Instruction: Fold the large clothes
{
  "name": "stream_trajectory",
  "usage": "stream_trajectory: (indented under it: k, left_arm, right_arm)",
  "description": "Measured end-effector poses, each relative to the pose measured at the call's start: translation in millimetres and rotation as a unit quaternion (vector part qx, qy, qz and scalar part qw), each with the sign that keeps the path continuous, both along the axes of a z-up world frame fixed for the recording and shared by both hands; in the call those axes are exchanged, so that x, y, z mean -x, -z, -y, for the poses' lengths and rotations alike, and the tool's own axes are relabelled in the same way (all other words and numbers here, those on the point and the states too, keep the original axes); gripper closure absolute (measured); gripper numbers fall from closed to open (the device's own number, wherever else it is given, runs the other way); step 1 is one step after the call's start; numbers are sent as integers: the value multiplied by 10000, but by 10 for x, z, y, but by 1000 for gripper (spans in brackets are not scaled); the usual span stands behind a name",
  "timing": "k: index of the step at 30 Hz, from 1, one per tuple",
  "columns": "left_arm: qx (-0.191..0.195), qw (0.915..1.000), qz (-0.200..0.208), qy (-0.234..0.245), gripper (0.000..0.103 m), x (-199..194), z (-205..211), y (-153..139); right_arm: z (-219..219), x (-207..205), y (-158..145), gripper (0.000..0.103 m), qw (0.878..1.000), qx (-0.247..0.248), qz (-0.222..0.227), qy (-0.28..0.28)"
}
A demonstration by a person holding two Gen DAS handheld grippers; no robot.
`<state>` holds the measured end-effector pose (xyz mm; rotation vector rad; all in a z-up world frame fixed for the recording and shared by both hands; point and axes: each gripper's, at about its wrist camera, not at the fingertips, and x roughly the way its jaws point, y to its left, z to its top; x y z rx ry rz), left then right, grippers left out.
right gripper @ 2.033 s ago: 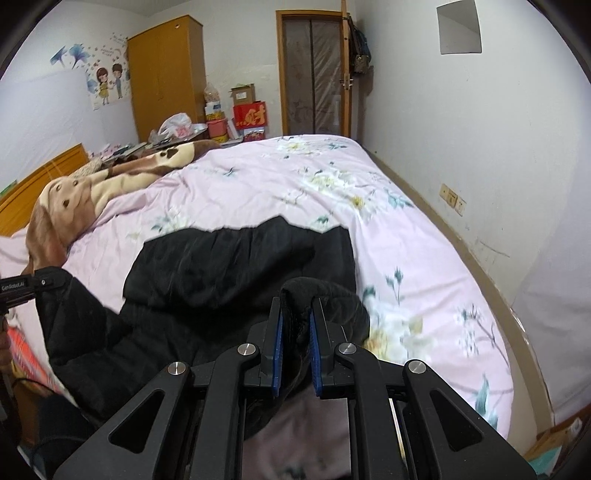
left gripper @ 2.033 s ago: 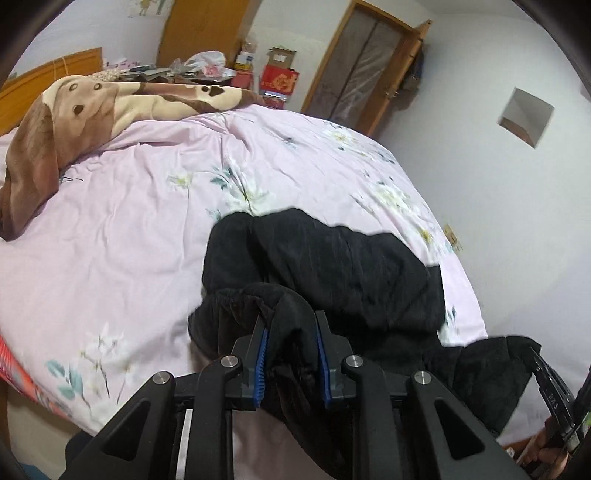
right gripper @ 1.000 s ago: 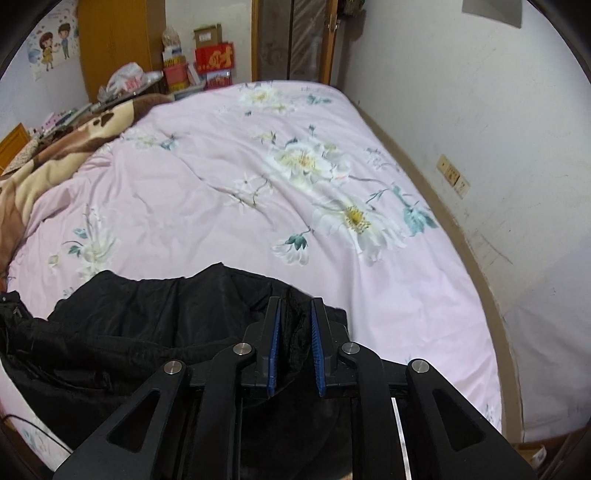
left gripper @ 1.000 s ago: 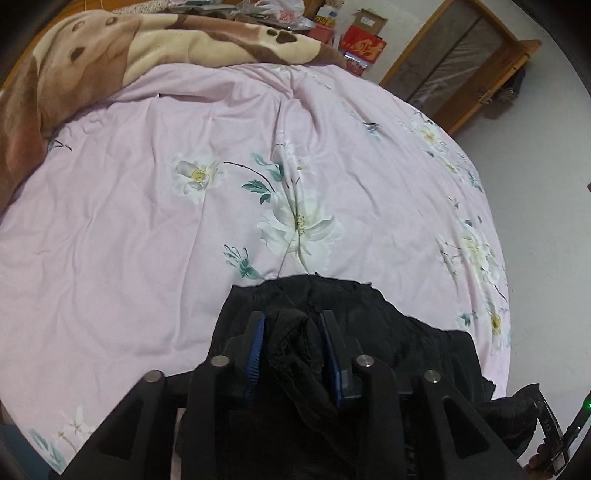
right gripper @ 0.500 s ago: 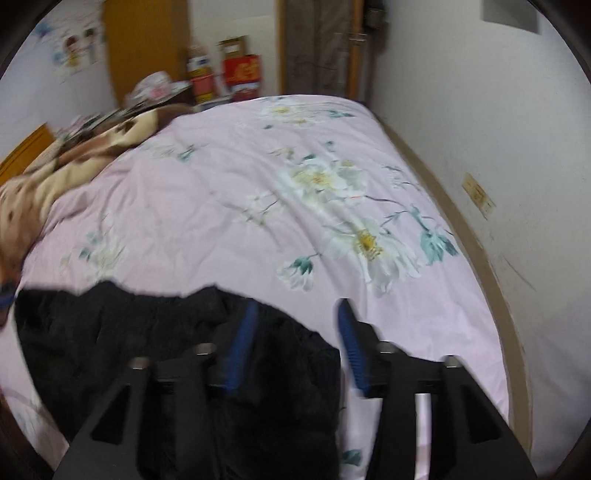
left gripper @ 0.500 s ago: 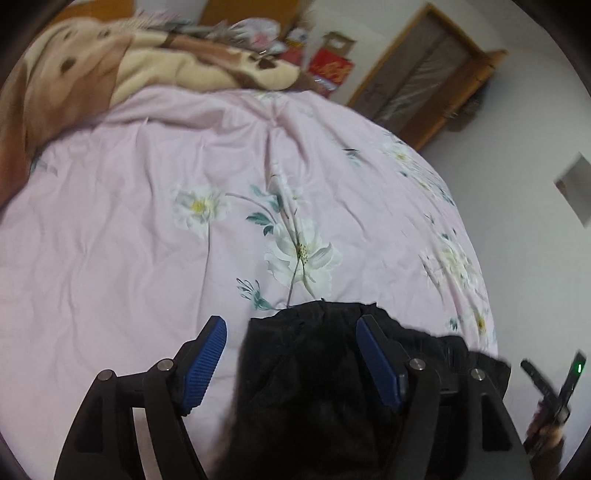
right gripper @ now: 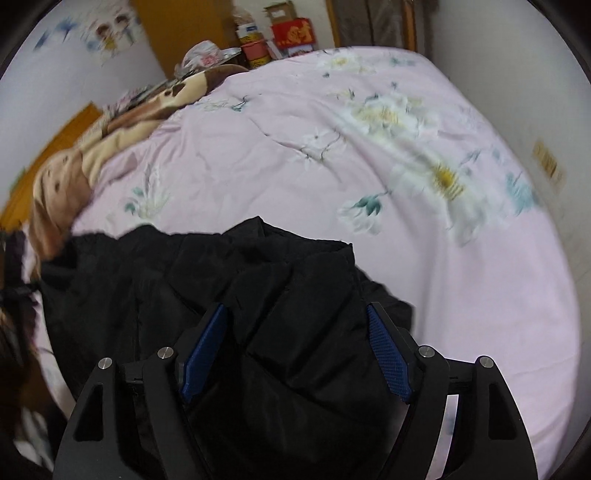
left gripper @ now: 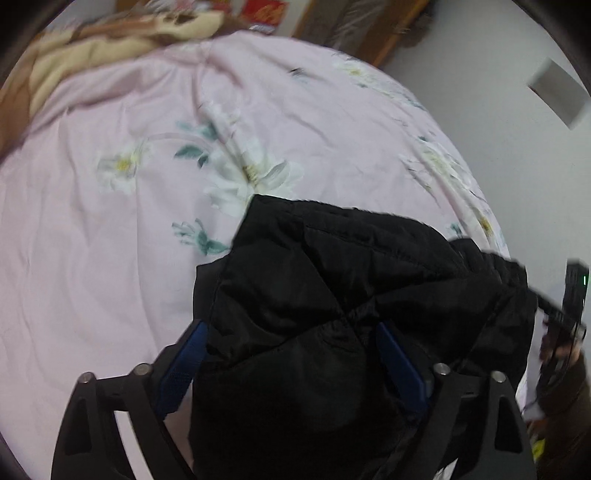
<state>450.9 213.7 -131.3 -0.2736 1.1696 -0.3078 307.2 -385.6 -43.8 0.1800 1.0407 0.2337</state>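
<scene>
A black padded jacket [left gripper: 332,295] lies folded over on the near part of the pink floral bedspread [left gripper: 110,221]. My left gripper [left gripper: 291,339] is open, its blue-padded fingers spread on either side of the jacket's near left part, gripping nothing. The jacket also shows in the right wrist view [right gripper: 258,295]. My right gripper [right gripper: 295,332] is open too, jaws wide apart over the jacket's near right part. The right gripper's tip [left gripper: 572,295] shows at the right edge of the left wrist view.
A brown and cream blanket [right gripper: 110,140] is bunched at the bed's far left by the wooden headboard [right gripper: 48,155]. Boxes [right gripper: 291,33] and a wardrobe stand beyond the bed. A white wall [right gripper: 554,110] runs close along the bed's right side.
Both grippers carried the jacket's edge forward over itself, then opened and let go. Now they have drawn back a little with jaws wide, and the jacket lies released on the bed.
</scene>
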Motion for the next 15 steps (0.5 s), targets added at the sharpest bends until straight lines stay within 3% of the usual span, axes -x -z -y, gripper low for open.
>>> stream_trajectory:
  k: [1, 2, 5, 7, 8, 12, 15]
  left_arm:
    - [57, 9999, -62, -64, 23, -41, -3, 22]
    - [57, 9999, -73, -72, 26, -44, 11, 34]
    - [-71, 9999, -110, -89, 50, -48, 31, 21]
    - [-100, 9999, -25, -136, 70, -53, 27, -58]
    - [-74, 9997, 100, -191, 72, -46, 18, -138]
    - [-23, 9966, 704, -420, 76, -71, 11, -468]
    - [-174, 9948, 886, -463, 77, -186, 48, -525]
  right_arm:
    - [2, -19, 25, 33, 9999, -40, -73, 88]
    - [1, -37, 47, 45, 9998, -82, -141, 138]
    - [-9, -12, 26, 84, 9997, -144, -93, 184]
    - [-34, 69, -115, 88, 9996, 100, 214, 158]
    - [-35, 105, -197, 88, 9989, 179, 399, 164]
    - [1, 210, -613, 89, 9917, 169, 1214, 386]
    - [-34, 101, -678, 88, 9889, 418, 1332, 501]
